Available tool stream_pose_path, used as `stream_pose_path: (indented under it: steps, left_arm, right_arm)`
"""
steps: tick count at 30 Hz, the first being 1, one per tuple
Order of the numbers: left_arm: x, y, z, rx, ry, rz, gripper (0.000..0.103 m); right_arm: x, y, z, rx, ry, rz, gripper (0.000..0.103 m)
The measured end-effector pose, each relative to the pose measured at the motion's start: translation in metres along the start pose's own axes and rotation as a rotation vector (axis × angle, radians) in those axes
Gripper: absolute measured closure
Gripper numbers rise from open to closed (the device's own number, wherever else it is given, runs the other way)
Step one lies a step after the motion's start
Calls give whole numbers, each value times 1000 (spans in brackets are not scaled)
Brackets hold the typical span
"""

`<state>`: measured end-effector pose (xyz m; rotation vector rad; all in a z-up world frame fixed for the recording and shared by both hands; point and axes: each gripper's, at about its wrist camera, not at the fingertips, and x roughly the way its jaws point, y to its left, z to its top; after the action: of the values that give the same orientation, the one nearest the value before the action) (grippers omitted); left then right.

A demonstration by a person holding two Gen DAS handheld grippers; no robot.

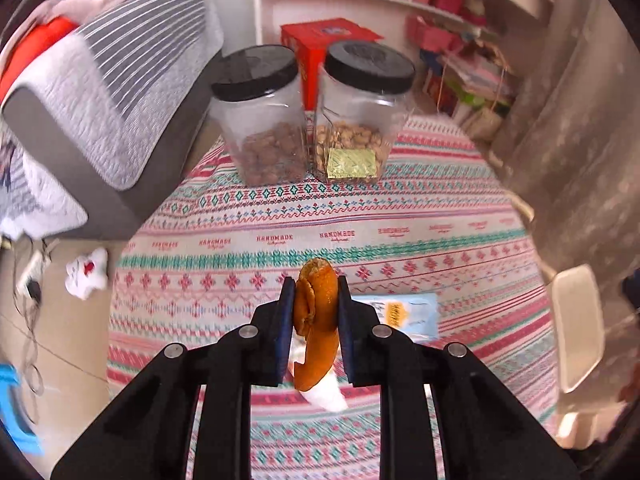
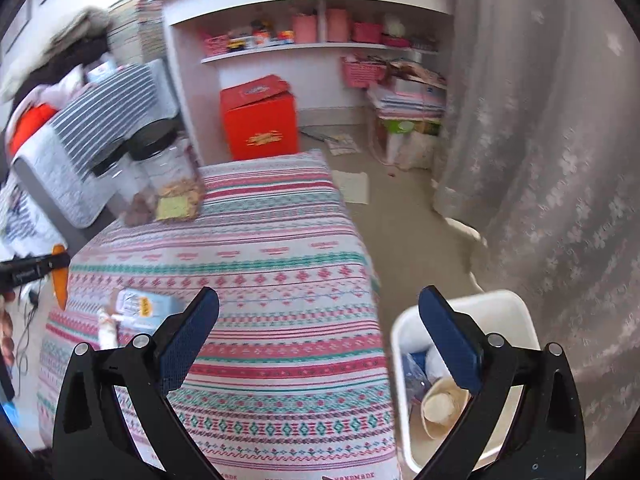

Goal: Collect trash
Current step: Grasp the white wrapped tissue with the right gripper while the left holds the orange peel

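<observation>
We log: left gripper (image 1: 314,300), jaws clamped on a curled orange peel (image 1: 316,320) above the striped patterned cloth surface (image 1: 280,216). Right gripper (image 2: 318,312), jaws wide, empty, above the surface's edge. White plastic bin (image 2: 516,312) beside the surface. Two black-lidded clear jars (image 1: 308,120) at its far end.

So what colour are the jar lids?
Black, both lids; clearest in the left wrist view.

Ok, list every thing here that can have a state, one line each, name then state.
left gripper: shut on the orange peel
orange peel: pinched, lifted off the tablecloth
right gripper: open, holding nothing
white bin: open, trash already inside
nut jar: lid on, partly full
peanut jar: lid on, partly full
blue packet: lying on the tablecloth
red box: lid loose, askew
</observation>
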<state>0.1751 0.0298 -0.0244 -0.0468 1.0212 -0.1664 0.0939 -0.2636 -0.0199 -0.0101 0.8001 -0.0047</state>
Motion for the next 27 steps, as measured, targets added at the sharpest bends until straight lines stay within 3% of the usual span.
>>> stream_pose_path:
  steps: [2, 6, 9, 12, 19, 21, 24, 27]
  left_arm:
    - [-37, 14, -22, -99, -56, -59, 82]
    - [-67, 26, -63, -172, -125, -157, 82]
    - [-71, 40, -68, -192, -131, -150, 82]
    - [-78, 63, -63, -230, -153, -136, 82]
    - [-87, 85, -64, -258, -167, -158, 82]
    - [-85, 87, -65, -260, -160, -153, 82]
    - [-84, 93, -67, -270, -153, -155, 82]
    - [-83, 97, -68, -285, -155, -152, 82]
  right_arm:
    - [7, 38, 0, -164, -10, 62, 7]
    - [36, 126, 0, -544, 69, 197, 7]
    - [64, 178, -6, -757, 130, 211, 7]
    - [95, 207, -11, -881, 213, 210, 11]
    - [145, 241, -21, -1004, 341, 195, 15]
    - [155, 243, -22, -1012, 365, 184, 21]
    - [167, 239, -16, -943, 403, 195, 40]
    - [165, 230, -6, -833, 386, 227, 41]
